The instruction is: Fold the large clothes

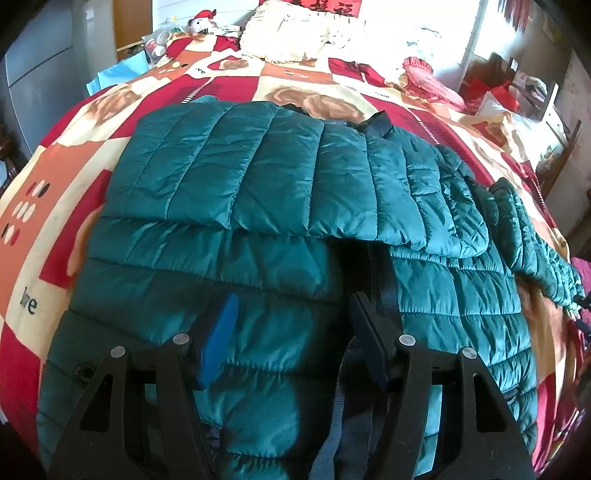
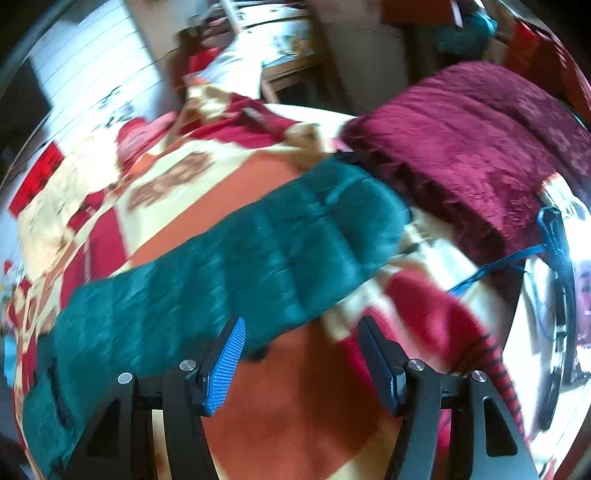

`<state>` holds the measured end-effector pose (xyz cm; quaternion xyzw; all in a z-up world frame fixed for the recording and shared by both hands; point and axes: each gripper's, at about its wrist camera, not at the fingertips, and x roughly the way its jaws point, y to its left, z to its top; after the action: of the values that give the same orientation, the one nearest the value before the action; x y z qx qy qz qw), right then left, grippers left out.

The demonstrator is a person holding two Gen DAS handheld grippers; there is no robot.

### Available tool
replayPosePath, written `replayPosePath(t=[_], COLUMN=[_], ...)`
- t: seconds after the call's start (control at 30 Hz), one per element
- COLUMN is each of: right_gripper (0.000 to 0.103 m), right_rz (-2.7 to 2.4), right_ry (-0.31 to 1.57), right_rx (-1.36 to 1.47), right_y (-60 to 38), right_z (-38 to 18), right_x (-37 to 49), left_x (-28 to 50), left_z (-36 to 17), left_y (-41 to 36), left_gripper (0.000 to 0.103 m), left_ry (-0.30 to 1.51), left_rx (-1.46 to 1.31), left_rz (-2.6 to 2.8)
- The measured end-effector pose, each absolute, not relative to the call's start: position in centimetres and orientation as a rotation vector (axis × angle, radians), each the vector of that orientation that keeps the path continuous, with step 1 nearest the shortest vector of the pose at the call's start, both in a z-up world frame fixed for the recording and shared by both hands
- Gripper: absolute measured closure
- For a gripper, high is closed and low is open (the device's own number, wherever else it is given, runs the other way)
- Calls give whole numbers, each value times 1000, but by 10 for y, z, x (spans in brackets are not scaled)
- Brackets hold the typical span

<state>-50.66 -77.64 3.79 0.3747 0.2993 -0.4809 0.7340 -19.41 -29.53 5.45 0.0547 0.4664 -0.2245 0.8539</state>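
Note:
A teal quilted puffer jacket [image 1: 280, 206] lies on the bed, front up, with one sleeve folded across its chest. Its other sleeve [image 1: 532, 236] stretches out to the right. My left gripper [image 1: 291, 306] is open and empty, just above the jacket's lower front beside the zipper. In the right wrist view that outstretched sleeve [image 2: 229, 266] runs diagonally across the bedspread. My right gripper [image 2: 301, 332] is open and empty, hovering by the sleeve's near edge. The right view is motion-blurred.
A red, orange and cream patterned bedspread [image 1: 55, 206] covers the bed. A cream pillow [image 1: 295, 33] and a red cushion [image 1: 428, 79] lie at the far end. A dark red folded blanket [image 2: 480, 147] sits by the sleeve cuff. Furniture stands beyond the bed's edges.

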Motion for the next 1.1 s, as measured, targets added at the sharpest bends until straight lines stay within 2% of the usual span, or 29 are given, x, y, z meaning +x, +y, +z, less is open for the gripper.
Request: replayPosePath(t=[0.4,0.5,0.57,0.67,0.9,1.1], right_gripper=[45,57,72,86,90,90], right_rz=[-1038,-1039,-1036,-997,-839,-821], right_ry=[542,502,472,432,346,402], right_rx=[921,984,1012,1016,933,759], right_y=[-829,-843,-847,-842,-802,-765], right_z=[21,15,15,23,76,120], right_x=[-516,-520,-524,-527,-522,-501], left_x=[-194,-194,-194,-193,-196,-198], left_z=[54,53,53,54,65,74], left_y=[-292,-292,-291,-288,-282,-266], left_gripper=[40,40,40,40,40,40], left_ry=[990,990,988,988,942,933], left_rx=[120,130,137,124,139,108], left_rz=[-467,-464,-461,-459,-456,-467])
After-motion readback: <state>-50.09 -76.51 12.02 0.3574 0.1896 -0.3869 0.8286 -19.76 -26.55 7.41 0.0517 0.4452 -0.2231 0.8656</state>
